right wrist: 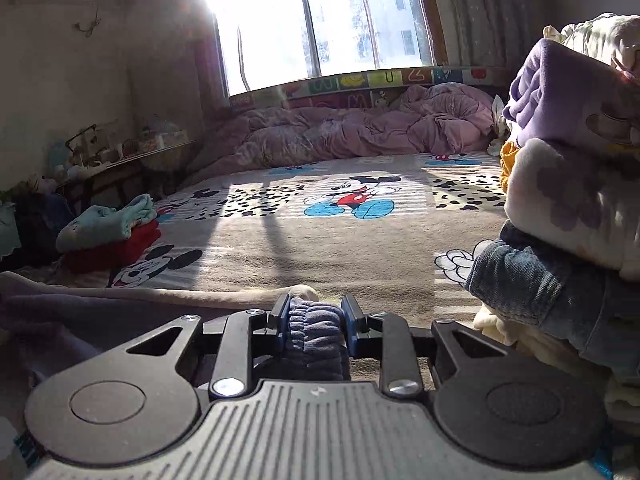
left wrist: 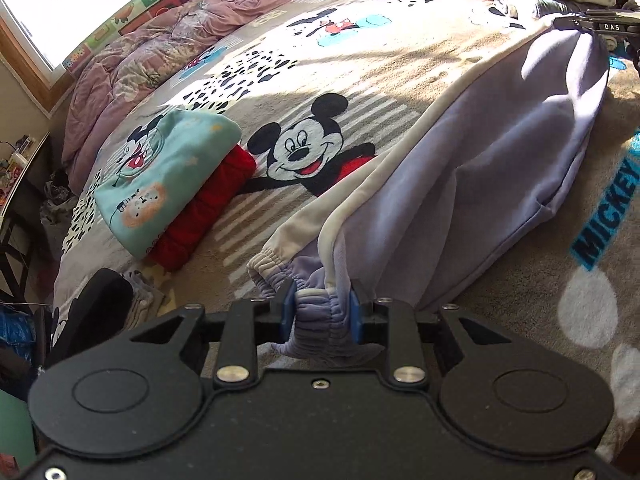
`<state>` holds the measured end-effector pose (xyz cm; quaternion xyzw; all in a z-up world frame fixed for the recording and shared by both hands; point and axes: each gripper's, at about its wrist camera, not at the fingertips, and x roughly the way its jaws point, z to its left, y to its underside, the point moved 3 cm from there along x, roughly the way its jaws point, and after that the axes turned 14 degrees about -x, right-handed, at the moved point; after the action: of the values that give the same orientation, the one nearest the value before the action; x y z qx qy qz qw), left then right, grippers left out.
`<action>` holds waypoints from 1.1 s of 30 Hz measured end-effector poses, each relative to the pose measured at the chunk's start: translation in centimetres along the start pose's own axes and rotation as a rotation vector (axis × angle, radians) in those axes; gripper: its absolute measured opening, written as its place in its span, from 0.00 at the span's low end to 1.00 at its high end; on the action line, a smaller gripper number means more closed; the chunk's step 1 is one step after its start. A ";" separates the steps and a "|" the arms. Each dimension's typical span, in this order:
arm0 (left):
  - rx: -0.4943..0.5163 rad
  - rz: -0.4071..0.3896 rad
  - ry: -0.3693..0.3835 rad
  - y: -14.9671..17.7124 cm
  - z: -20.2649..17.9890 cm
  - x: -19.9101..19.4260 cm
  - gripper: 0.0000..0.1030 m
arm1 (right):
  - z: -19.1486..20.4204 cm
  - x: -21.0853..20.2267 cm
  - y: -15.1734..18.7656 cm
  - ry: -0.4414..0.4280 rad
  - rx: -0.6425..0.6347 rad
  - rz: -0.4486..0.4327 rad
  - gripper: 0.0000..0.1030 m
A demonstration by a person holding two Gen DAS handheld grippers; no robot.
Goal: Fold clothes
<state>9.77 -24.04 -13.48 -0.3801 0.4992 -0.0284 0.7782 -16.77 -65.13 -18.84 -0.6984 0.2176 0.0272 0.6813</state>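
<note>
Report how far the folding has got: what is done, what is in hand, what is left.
Done: a folded teal top sits stacked on a folded red garment on the blanket.
In hand: the lavender sweatpants lie stretched out, the left gripper shut on a gathered cuff and the right gripper shut on another elastic edge.
Left: the heap of unfolded clothes beside the right gripper.

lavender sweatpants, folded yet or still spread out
Spread out, not yet folded crosswise: the lavender sweatpants lie full length on the Mickey blanket, left gripper and right gripper each clamping one gathered elastic end.
</note>
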 end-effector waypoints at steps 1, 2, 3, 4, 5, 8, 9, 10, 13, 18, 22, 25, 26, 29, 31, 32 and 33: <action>-0.003 -0.005 0.001 0.2 0.0 -0.4 0.24 | 0.3 -1.1 -0.1 0.005 -0.011 -0.022 0.27; -0.005 -0.010 0.004 0.5 0.1 -0.8 0.24 | 0.8 -2.4 -0.2 0.014 -0.023 -0.056 0.27; -0.007 -0.015 0.009 0.9 0.2 -1.3 0.24 | 1.2 -3.6 -0.4 0.026 -0.039 -0.087 0.27; -0.010 -0.019 0.013 1.2 0.3 -1.6 0.24 | 1.7 -4.5 -0.4 0.041 -0.058 -0.110 0.27; -0.013 -0.020 0.019 1.7 0.4 -1.9 0.24 | 2.3 -5.6 -0.3 0.057 -0.091 -0.128 0.27; 0.005 -0.013 0.035 3.5 0.6 -2.8 0.24 | 3.9 -8.5 0.9 0.084 -0.184 -0.136 0.27; 0.015 -0.008 0.043 4.2 0.6 -3.1 0.24 | 4.4 -9.5 1.5 0.081 -0.210 -0.132 0.27; 0.028 -0.001 0.050 4.8 0.5 -3.2 0.24 | 5.0 -10.4 2.0 0.075 -0.234 -0.130 0.27; 0.088 0.032 0.062 7.1 -0.1 -3.4 0.24 | 7.0 -12.9 3.1 0.052 -0.304 -0.125 0.27; 0.171 0.080 0.088 10.6 -0.4 -3.5 0.24 | 11.4 -16.5 5.1 0.018 -0.475 -0.088 0.28; 0.201 0.109 0.120 11.9 -0.2 -3.8 0.24 | 14.3 -18.4 6.5 -0.038 -0.569 -0.039 0.28; 0.247 0.152 0.144 12.6 -0.6 -3.9 0.24 | 16.2 -19.5 7.6 -0.097 -0.656 0.033 0.29; 0.266 0.171 0.153 12.9 -0.8 -3.9 0.24 | 16.9 -19.9 8.0 -0.103 -0.692 0.059 0.30; 0.350 0.210 0.143 13.8 -1.5 -3.8 0.24 | 18.1 -20.7 8.9 -0.097 -0.761 0.121 0.30; 0.368 0.236 0.144 14.1 -1.2 -4.2 0.26 | 18.4 -21.1 9.3 -0.100 -0.767 0.145 0.32; 0.373 0.249 0.147 14.2 -1.1 -4.5 0.26 | 18.5 -21.3 9.4 -0.099 -0.771 0.153 0.34; 0.378 0.262 0.150 14.4 -0.9 -4.8 0.26 | 18.8 -21.6 9.3 -0.099 -0.778 0.157 0.40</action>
<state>1.89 -12.31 -18.97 -0.1566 0.5862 -0.0483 0.7934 -34.61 -41.06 -21.69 -0.8833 0.2107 0.1931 0.3716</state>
